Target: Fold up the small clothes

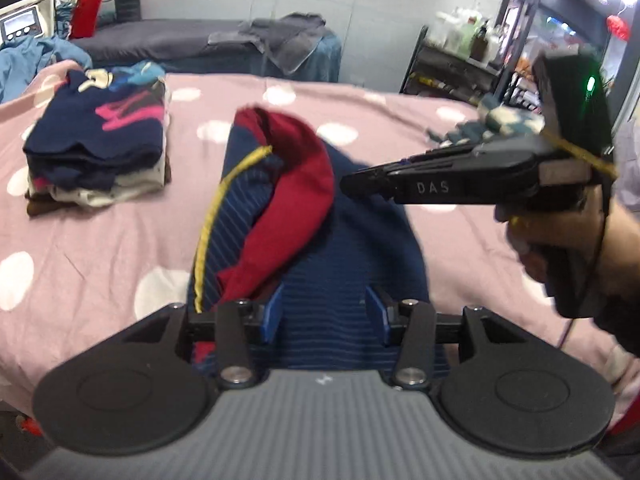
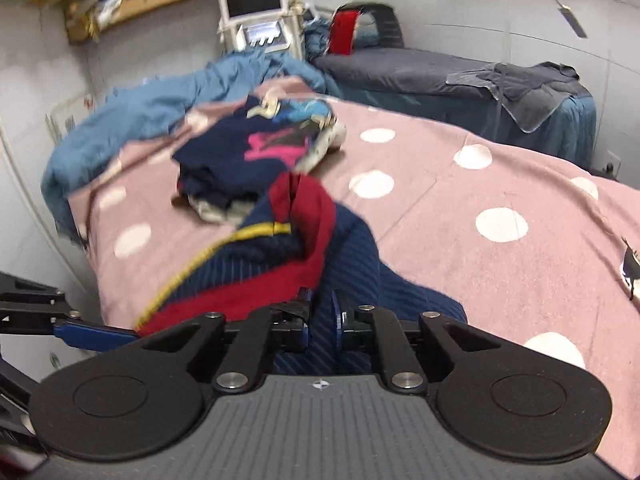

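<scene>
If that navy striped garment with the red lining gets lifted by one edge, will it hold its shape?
Probably not. The navy striped garment with red lining already lies bunched and curled on the pink dotted blanket, so it looks floppy. The right claw appears pinched on a fold; the rest would likely sag.

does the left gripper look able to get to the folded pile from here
Probably yes. The left gripper is open over the navy garment, and only bare pink blanket lies between it and the pile, off to its left.
</scene>
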{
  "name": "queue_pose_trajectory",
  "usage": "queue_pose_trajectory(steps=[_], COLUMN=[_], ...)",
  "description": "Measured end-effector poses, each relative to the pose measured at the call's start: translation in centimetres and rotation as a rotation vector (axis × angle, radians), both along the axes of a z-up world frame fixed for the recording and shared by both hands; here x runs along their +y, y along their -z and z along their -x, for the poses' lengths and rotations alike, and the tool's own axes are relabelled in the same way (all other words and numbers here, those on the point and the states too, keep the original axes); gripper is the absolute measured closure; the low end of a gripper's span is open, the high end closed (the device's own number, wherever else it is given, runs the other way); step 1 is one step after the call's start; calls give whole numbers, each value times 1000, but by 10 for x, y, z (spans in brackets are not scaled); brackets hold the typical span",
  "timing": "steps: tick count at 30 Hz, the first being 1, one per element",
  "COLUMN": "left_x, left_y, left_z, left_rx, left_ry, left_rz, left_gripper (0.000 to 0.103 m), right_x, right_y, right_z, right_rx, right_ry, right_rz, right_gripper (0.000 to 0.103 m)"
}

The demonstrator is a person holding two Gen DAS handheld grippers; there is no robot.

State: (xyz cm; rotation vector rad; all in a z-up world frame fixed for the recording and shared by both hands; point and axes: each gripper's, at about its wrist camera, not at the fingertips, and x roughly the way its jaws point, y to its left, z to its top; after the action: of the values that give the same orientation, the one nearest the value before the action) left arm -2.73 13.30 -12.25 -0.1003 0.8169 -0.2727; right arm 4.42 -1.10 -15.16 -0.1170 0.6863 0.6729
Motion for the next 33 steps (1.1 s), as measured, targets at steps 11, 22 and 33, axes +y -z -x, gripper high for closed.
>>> queue_pose_trajectory(steps=[11,22,33], left_x=[4,4,20], left_y=[18,27,21], left_z=[-1,-3,8], left_rx=[41,55,42], left_ry=[-56,-63,-66], left_rz=[-138,-155,-40], left_gripper=[57,45,24], right_x=[67,74,-12], right_y=[14,28,-29], right_z=[-44,-53,-5], right_rx=[71,105,-61], right_ry=[-90,-84,2], right_rz=[-12,-24,-186], right_gripper=[84,75,0])
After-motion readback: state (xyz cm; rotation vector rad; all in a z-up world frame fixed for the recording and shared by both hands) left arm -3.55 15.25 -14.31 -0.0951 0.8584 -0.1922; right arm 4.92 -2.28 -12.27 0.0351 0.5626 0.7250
